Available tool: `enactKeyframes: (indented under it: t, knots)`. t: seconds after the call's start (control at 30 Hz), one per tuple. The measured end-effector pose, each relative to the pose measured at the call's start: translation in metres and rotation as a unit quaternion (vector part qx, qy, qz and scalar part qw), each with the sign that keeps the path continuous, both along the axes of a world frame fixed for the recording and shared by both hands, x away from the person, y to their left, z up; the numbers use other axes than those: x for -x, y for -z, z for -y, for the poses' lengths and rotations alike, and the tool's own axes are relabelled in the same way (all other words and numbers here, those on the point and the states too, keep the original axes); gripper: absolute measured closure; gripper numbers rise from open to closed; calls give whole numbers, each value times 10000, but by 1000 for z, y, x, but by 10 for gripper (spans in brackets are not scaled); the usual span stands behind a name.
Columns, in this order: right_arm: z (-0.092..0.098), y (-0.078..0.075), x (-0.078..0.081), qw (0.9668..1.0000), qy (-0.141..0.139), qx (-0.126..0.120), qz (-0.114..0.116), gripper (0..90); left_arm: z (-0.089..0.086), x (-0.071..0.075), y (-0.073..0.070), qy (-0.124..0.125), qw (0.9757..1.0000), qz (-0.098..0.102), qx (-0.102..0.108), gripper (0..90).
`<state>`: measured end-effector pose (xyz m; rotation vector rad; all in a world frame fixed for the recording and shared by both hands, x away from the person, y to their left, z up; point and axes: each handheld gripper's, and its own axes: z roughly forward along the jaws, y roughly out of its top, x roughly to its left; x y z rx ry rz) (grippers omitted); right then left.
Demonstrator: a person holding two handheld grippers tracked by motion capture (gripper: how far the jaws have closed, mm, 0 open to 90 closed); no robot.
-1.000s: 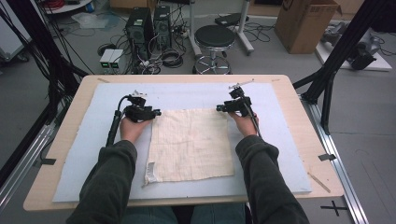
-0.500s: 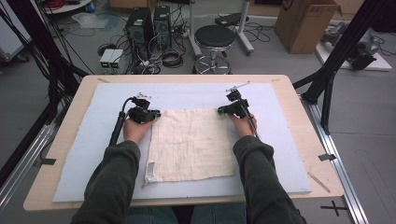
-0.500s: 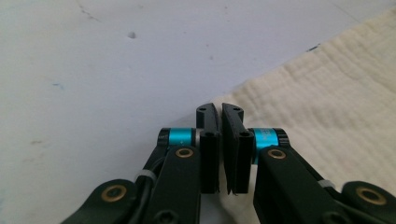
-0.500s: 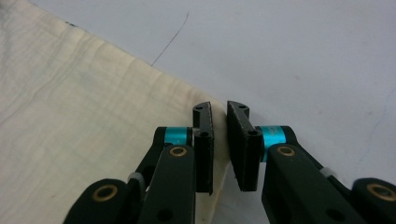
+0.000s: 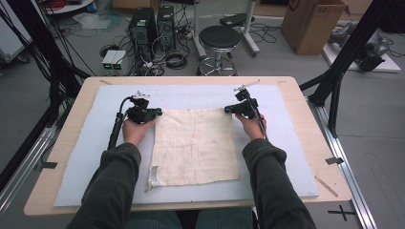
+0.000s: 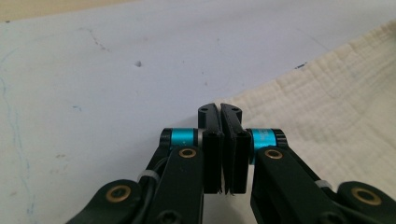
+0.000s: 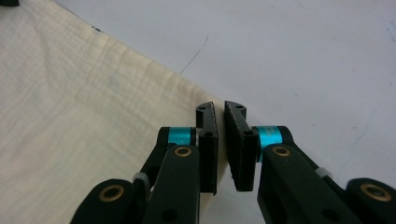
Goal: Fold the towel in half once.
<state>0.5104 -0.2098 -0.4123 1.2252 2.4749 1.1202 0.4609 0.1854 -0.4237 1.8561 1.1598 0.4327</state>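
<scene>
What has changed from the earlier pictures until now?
Both the left gripper and the right gripper have just closed their jaws, each on a far corner of the cream cloth. Hands barely moved; the cloth lies flat on the blue mat as before.

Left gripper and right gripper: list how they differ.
The left gripper sits at the cloth's far left corner, the right gripper at its far right corner. The left gripper's fingers press flush together; the right gripper's fingers leave a thin slit at the tips. Both are shut, low on the mat, pointing inward at the cloth.
</scene>
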Motion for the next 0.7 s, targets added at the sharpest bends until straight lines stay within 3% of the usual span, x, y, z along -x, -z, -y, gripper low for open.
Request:
enactKeyframes:
  t: [0.1, 0.4, 0.7]
  knots:
    - [3, -7, 3, 9996, -116, -252, 99, 836, -2, 5, -7, 60, 10000, 56, 29, 870]
    - [11, -19, 16, 9986, -245, -409, 207, 836, 0, 20, -25, 385, 9989, 250, -41, 870]
    - [18, -19, 32, 9963, -442, -711, 181, 836, -10, 39, -21, 374, 9985, 327, 208, 870]
